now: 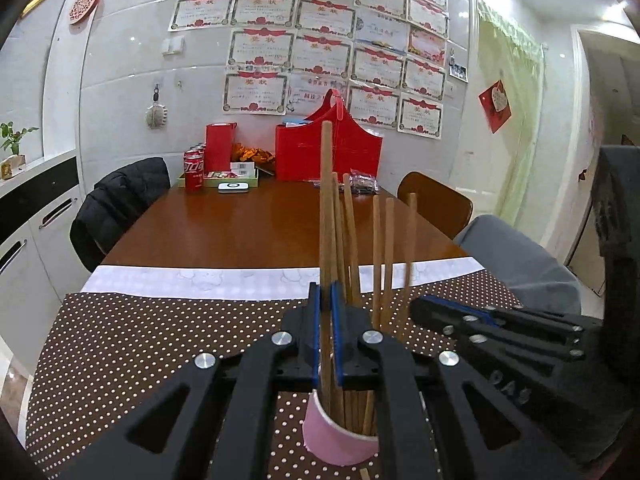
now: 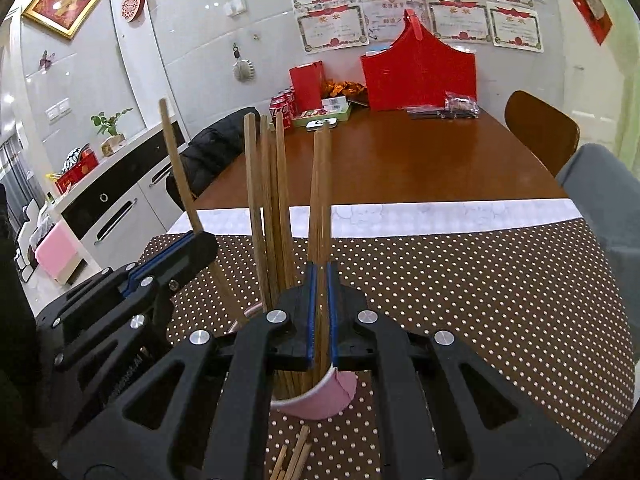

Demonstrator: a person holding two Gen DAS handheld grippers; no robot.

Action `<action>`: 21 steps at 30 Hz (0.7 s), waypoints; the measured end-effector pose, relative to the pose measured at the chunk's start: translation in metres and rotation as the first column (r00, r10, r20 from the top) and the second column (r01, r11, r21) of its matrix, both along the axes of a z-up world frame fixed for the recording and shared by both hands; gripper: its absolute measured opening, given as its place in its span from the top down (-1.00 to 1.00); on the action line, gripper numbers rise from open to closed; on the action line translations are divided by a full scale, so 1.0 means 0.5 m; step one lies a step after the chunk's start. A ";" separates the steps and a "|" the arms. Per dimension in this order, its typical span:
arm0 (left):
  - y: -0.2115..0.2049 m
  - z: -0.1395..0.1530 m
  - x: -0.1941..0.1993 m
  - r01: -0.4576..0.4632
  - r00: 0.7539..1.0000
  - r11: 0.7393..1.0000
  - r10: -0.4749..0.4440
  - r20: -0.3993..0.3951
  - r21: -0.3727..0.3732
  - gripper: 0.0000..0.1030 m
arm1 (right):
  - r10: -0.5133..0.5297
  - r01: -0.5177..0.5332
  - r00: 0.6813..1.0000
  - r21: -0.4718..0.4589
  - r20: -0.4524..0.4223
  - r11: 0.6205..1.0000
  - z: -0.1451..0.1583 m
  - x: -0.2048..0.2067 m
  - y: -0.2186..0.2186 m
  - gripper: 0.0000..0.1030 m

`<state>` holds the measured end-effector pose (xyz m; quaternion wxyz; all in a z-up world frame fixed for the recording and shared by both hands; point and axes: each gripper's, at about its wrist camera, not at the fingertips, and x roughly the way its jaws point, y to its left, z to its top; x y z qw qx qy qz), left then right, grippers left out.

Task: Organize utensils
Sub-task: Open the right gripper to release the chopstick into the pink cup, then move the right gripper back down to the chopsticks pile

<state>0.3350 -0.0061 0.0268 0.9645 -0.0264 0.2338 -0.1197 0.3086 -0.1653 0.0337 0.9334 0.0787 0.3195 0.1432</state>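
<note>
I am holding my left gripper (image 1: 328, 292) over the pink cup (image 1: 340, 440), its blue-padded fingers (image 1: 315, 320) pinched narrow on one chopstick (image 1: 326, 208) that is standing upright with its lower end inside the cup. My right gripper (image 2: 320, 276) is doing the same from the other side, its fingers (image 2: 311, 312) clamping a pair of chopsticks (image 2: 320, 192) whose lower ends are also dipping into the cup (image 2: 320, 400). More chopsticks are standing loosely in the cup, leaning apart, their tops fanning between the two grippers. The cup is sitting upright on the brown polka-dot cloth (image 2: 460, 300) at the near end of the worktop (image 2: 400, 160). A few more chopsticks (image 2: 294, 456) are lying flat on the cloth just in front of the cup, under my right gripper. Cola cans (image 1: 194, 170) and a red bag (image 1: 328, 152) are sitting well away at the far end of the worktop.
</note>
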 end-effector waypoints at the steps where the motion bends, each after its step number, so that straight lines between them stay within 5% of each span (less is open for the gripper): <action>1: 0.004 0.002 -0.007 -0.003 1.000 1.000 0.003 -0.001 0.003 0.87 | -0.007 0.007 1.000 -0.001 0.002 1.000 0.003 -0.005 -0.004 0.87; 4: 0.008 0.007 -0.024 -0.004 1.000 1.000 0.004 -0.001 0.008 0.78 | -0.025 0.025 1.000 -0.012 0.011 1.000 0.014 -0.024 -0.012 0.47; 5: 0.009 0.010 -0.032 -0.004 1.000 1.000 0.004 0.001 0.010 0.67 | -0.032 0.033 0.999 -0.015 0.022 0.999 0.019 -0.035 -0.014 0.03; 6: 0.010 0.013 -0.043 -0.004 1.000 1.000 0.004 0.010 0.013 0.53 | -0.038 0.039 0.999 -0.018 0.037 0.999 0.024 -0.046 -0.015 -0.10; 21: 0.016 0.069 -0.220 0.000 0.997 1.000 -0.003 0.083 0.031 0.53 | -0.042 0.047 0.992 -0.045 0.116 0.998 0.090 -0.206 -0.015 -0.22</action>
